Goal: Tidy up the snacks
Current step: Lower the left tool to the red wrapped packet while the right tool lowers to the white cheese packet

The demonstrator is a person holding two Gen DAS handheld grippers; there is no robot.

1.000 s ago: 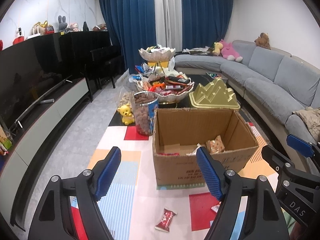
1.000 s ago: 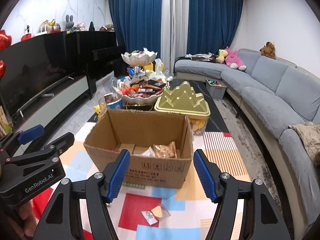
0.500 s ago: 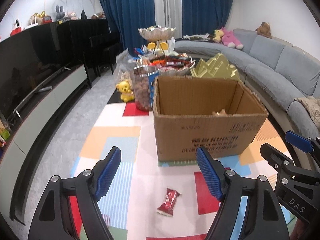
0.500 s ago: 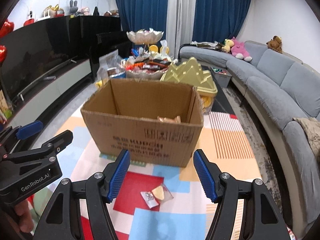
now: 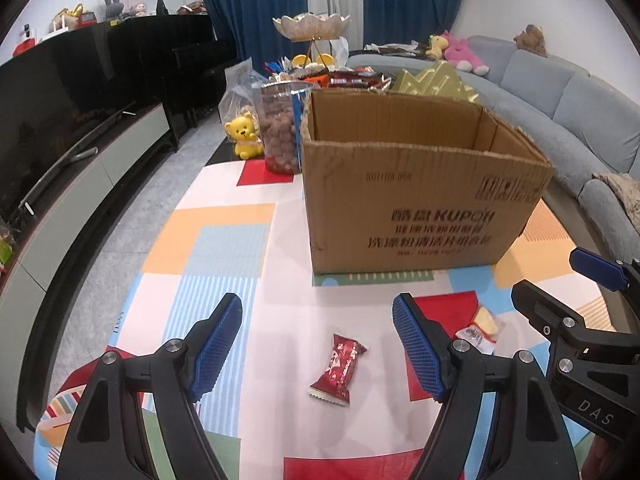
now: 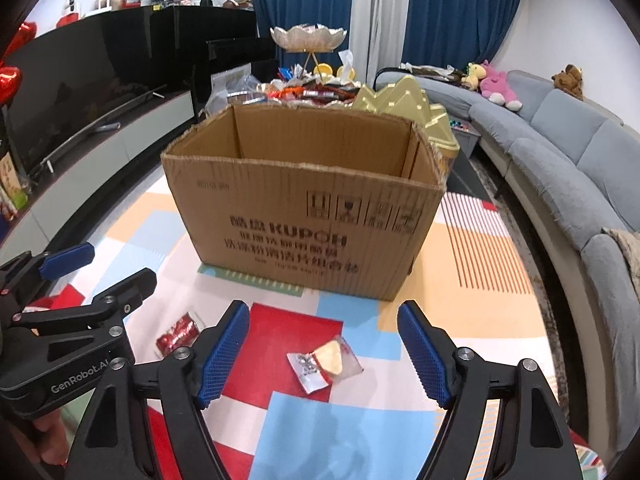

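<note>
An open cardboard box stands on a colourful play mat. In front of it lie two wrapped snacks: a red packet and a clear packet with a yellow piece inside. My left gripper hovers open just above the red packet, which shows between its blue pads without touching them. My right gripper hangs over the clear packet, its jaws opening, nothing pressed between them. Each gripper shows at the edge of the other's view.
Behind the box stand a clear jar of brown snacks, a yellow bear toy, a gold tiered tray and a two-tier bowl stand heaped with snacks. A grey sofa curves along the right; a low TV cabinet runs along the left.
Both grippers have sunk toward the mat, so the box now looms larger and its inside is hidden. The two packets have come between the fingers. The right jaws have widened a little.
</note>
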